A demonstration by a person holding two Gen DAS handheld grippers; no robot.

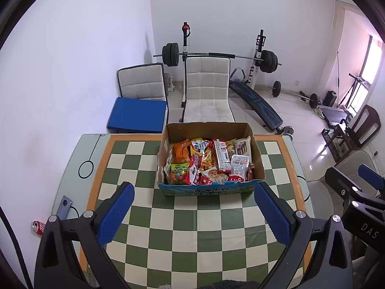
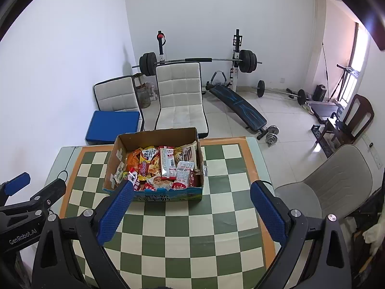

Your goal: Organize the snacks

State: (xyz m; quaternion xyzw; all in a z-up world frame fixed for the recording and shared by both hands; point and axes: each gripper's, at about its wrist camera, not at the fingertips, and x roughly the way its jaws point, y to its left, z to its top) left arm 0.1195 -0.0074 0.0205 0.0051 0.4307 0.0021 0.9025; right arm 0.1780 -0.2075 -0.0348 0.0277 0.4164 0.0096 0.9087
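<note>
Hovering side by side over the near half of the table [image 1: 72, 159], both grippers point at the box [image 1: 209, 189] and hold nothing. Left gripper [image 1: 193, 213]: jaws spread wide, only checkered cloth [image 1: 192, 231] between the blue pads. Right gripper [image 2: 191, 212]: same, jaws wide apart, empty.

The box sits at the far middle of the table, open top, full of snacks [image 1: 209, 162]: packets lying jumbled and overlapping, orange and yellow bags at far left, a white-red packet upright near the middle, a candy bag at the near-left corner. No snack shows on the cloth outside the box, except something clear poking by its right wall in the right wrist view, too small to tell.

Step in hand, my guess: either sorting is about to pull packets out, or they have all been gathered in and the job is closing. The scene fits both, so no move can be named. Any reach into the box would need a pinch on one crinkly edge without dragging neighbours.

A can [image 1: 38, 227] lies on the floor, near left.
</note>
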